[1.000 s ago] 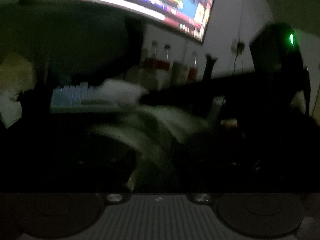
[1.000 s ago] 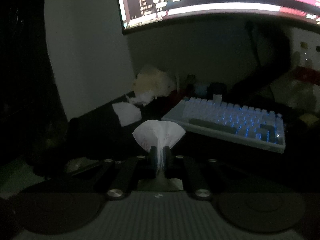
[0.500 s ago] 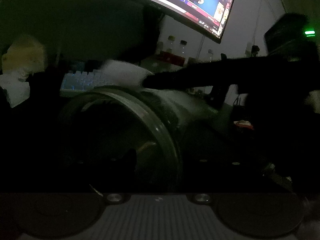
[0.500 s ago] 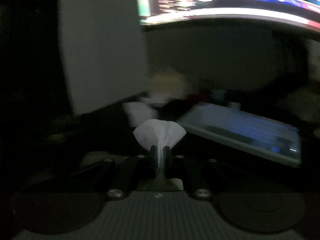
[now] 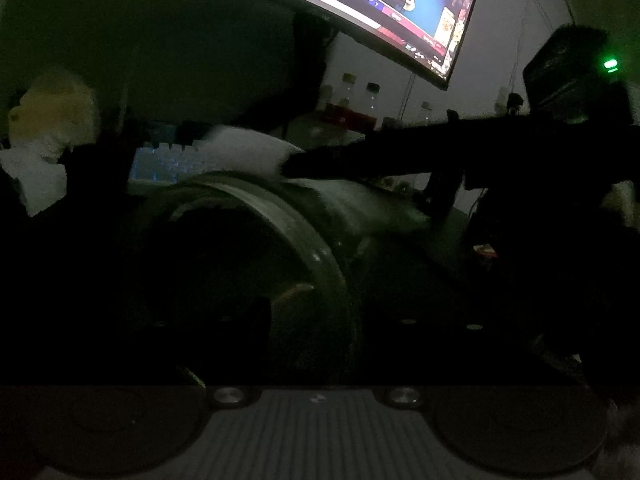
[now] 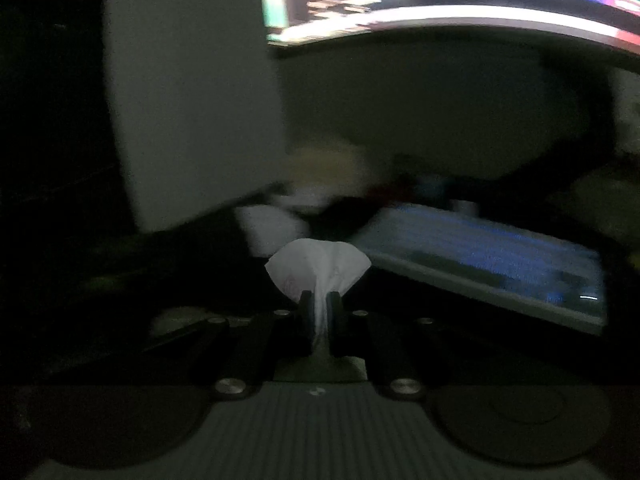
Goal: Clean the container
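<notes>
While the right gripper [image 6: 319,304] stays clamped on white tissue [image 6: 318,258], now above the near, sideways container [image 5: 256,264] (left claw's state unreadable), item: tissue lifted off rim; wiping mid-course.

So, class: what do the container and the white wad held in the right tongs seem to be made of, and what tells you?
Container: probably clear glass or hard plastic; its rim looks see-through and glossy, though the dim light leaves it open.
Wad: soft tissue paper, matte white, creased and bunched where the right tongs pinch it.
</notes>
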